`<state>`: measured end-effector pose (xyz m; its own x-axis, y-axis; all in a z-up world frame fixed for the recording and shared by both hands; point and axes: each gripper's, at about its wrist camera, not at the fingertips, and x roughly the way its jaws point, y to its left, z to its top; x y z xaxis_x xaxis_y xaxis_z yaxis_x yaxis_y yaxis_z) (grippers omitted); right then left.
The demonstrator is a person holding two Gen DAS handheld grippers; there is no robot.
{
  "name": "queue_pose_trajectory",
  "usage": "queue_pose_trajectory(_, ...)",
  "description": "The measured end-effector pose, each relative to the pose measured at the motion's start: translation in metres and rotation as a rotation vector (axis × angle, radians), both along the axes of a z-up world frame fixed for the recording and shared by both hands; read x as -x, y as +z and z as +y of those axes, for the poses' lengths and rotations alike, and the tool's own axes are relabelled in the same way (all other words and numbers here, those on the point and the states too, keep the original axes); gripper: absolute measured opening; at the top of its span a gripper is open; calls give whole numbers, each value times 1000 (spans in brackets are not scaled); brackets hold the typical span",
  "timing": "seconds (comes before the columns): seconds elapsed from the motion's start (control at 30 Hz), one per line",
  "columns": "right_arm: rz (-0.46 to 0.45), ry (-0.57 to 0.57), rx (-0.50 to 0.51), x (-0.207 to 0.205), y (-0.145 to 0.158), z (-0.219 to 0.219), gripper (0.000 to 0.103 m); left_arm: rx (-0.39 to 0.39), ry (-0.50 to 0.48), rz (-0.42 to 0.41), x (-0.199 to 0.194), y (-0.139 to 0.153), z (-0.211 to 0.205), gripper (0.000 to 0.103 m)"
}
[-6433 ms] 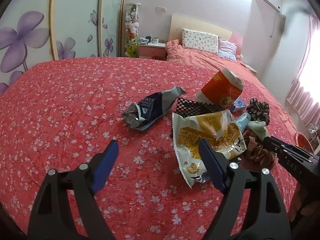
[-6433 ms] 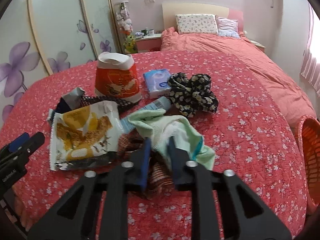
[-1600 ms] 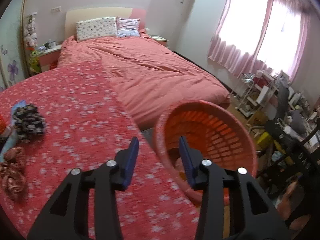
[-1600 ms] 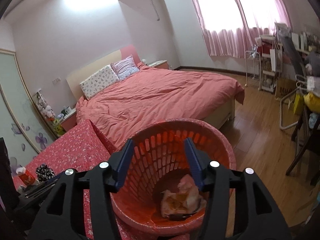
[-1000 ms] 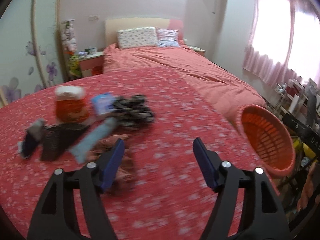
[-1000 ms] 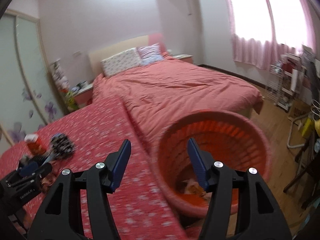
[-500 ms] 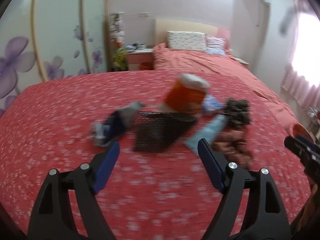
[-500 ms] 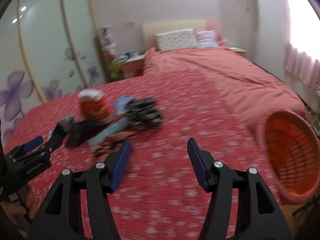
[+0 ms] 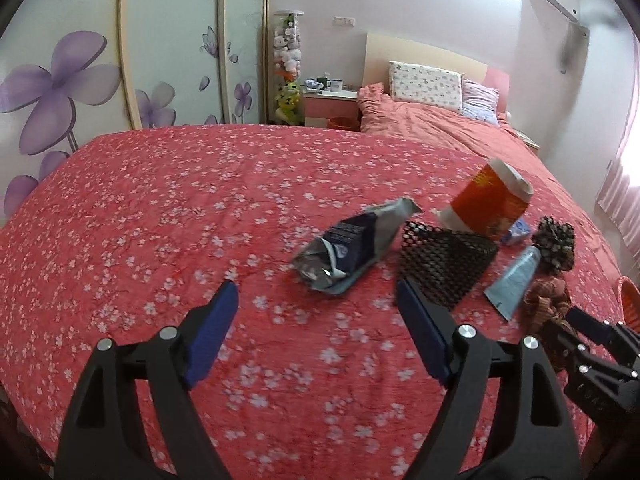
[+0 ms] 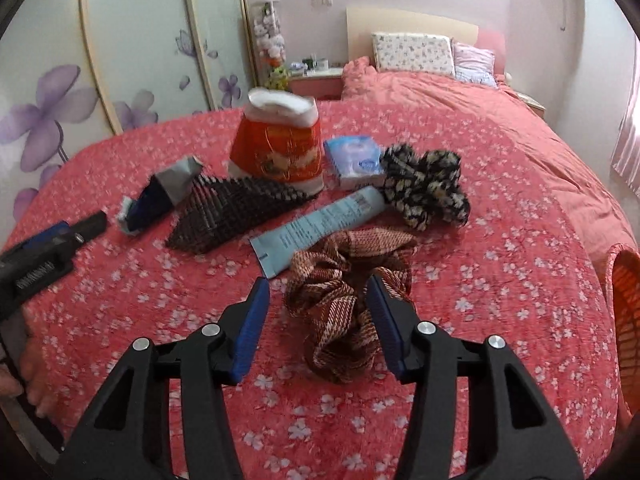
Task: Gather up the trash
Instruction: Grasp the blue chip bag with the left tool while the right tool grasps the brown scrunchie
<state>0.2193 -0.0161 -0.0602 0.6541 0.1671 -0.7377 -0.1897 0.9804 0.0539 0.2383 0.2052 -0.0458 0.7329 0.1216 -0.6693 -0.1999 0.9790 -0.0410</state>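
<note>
Now my left tongs (image 9: 316, 312) are wide apart over the red flowery cover (image 9: 160, 208), holding nothing. One crumpled silver and blue wrapper (image 9: 352, 248) lies just past them. Beside it are one black net piece (image 9: 444, 264), one orange paper cup (image 9: 486, 204) tipped over, one light blue tube (image 9: 514, 284) and one blue tissue pack (image 10: 354, 156). My right tongs (image 10: 318, 320) are apart too, one finger on each side of one brown checked scrunchie (image 10: 344, 292). One black flowery scrunchie (image 10: 426, 188) lies farther back. One orange basket (image 10: 626, 304) peeks in at the right edge.
</note>
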Motion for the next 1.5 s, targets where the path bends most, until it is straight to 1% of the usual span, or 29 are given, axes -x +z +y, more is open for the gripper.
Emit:
queue_pose_trajectory(0.03, 8, -5, 13, -1, -2, -1, 45, -2, 0, 0, -2, 0, 2, 80)
queue_pose_trajectory(0.07, 16, -12, 29, -2, -5, -2, 39, -3, 0, 0, -4, 1, 3, 80)
queue_pose_trajectory(0.1, 17, -13, 33, -2, -6, -3, 38, -4, -1, 2, -6, 1, 3, 80)
queue_pose_trajectory(0.23, 13, -22, 51, 2, -5, -8, 23, -12, -13, 13, -20, -1, 2, 80)
queue_pose_trajectory(0.33, -8, -90, 51, 5, -1, -23, 19, -21, -32, 25, -32, -3, -1, 80)
queue_pose_trajectory(0.53, -13, -275, 13, -1, 2, -74, 18, -57, -52, 54, -54, -9, -7, 80)
queue_pose_trajectory(0.63, -5, -300, 10, -5, -1, -82, 18, -70, -59, 71, -65, -15, -8, 80)
queue_pose_trajectory(0.73, 3, -294, 13, -4, -8, -81, 18, -76, -58, 92, -76, -20, -6, 78)
queue_pose_trajectory(0.83, 9, -290, 7, -4, -9, -81, 18, -58, -55, 109, -84, -25, -3, 76)
queue_pose_trajectory(0.97, 14, -288, -6, -3, -10, -82, 18, -31, -63, 125, -92, -31, 0, 70)
queue_pose_trajectory(1.03, 15, -286, -4, -4, -11, -82, 18, -29, -66, 134, -94, -33, 1, 68)
queue_pose_trajectory(1.1, 18, -285, -2, -4, -11, -83, 18, -7, -72, 148, -97, -36, 2, 61)
queue_pose_trajectory(1.17, 21, -284, -3, -4, -11, -83, 19, 9, -70, 155, -99, -38, 4, 59)
queue_pose_trajectory(1.27, 26, -284, -7, -5, -12, -84, 19, 25, -73, 164, -101, -42, 5, 53)
queue_pose_trajectory(1.33, 28, -284, -6, -6, -12, -84, 19, 33, -70, 167, -101, -44, 8, 52)
queue_pose_trajectory(1.5, 33, -286, -14, -7, -14, -86, 20, 13, -63, 176, -102, -46, 7, 52)
